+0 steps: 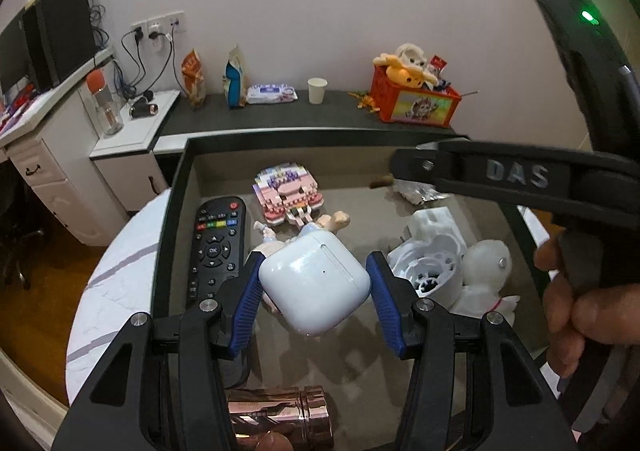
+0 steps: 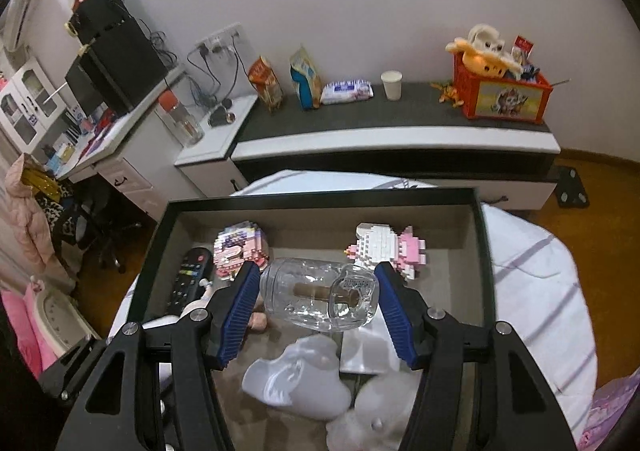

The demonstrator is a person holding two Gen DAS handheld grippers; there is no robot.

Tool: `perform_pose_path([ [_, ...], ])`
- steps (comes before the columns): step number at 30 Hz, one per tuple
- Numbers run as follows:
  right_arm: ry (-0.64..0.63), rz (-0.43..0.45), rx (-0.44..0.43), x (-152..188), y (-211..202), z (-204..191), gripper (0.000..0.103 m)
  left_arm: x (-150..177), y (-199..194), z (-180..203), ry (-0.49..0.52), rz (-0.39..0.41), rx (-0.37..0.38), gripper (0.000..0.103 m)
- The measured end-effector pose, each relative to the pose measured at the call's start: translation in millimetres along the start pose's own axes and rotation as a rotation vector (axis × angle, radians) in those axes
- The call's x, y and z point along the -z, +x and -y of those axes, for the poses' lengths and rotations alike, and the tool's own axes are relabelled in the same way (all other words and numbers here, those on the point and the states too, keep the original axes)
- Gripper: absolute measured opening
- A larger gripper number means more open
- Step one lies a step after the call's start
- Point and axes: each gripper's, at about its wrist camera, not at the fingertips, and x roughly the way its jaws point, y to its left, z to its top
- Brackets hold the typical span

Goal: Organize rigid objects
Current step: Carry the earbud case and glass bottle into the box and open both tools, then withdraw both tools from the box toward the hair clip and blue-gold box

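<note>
Left wrist, hand-held gripper [image 1: 316, 283] clamping earbud case [image 1: 314, 287]

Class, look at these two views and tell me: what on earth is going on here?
A person is sorting small items into a dark-rimmed box on a round table, holding a tool in each hand. The left tool grips a white earbud case over the box. The right tool grips a clear glass bottle above it. Already inside lie a remote control, block models and white plastic pieces.

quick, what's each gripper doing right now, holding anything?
Left gripper: closed on the white earbud case.
Right gripper: closed on the clear glass bottle.
</note>
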Motion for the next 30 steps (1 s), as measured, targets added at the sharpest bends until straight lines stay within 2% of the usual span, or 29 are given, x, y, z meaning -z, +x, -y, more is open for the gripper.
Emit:
perform_pose_path([
  [3,-0.007,-0.023,0.006,-2,10,0,0.06,3,5,2,0.005,-0.021,-0.002,0.054],
  [5,-0.013,-0.037,0.015,-2,15,-2,0.061,4,7,2,-0.001,-0.022,-0.003,0.065],
  [7,-0.013,-0.047,0.023,0,18,-3,0.061,4,4,1,-0.005,-0.012,-0.011,0.091],
  [9,-0.011,-0.054,0.026,0,19,-2,0.061,5,-1,2,-0.002,0.004,-0.025,0.097],
  [10,-0.005,-0.054,0.023,1,19,-1,0.066,4,-3,2,0.0,0.008,-0.03,0.099],
  [11,0.001,-0.047,0.022,2,16,-1,0.08,4,-5,3,0.001,0.01,-0.036,0.1],
  [12,0.003,-0.042,0.02,2,15,-1,0.083,5,-7,2,0.001,0.011,-0.04,0.102],
  [15,0.012,-0.04,0.004,3,9,-3,0.084,7,-15,2,0.002,0.011,-0.045,0.102],
  [20,0.011,-0.001,0.025,11,-15,-8,0.085,17,-38,0,0.004,0.036,-0.059,0.103],
  [30,-0.023,0.144,0.059,69,-106,-19,0.085,58,-90,-5,-0.02,0.068,-0.065,0.103],
])
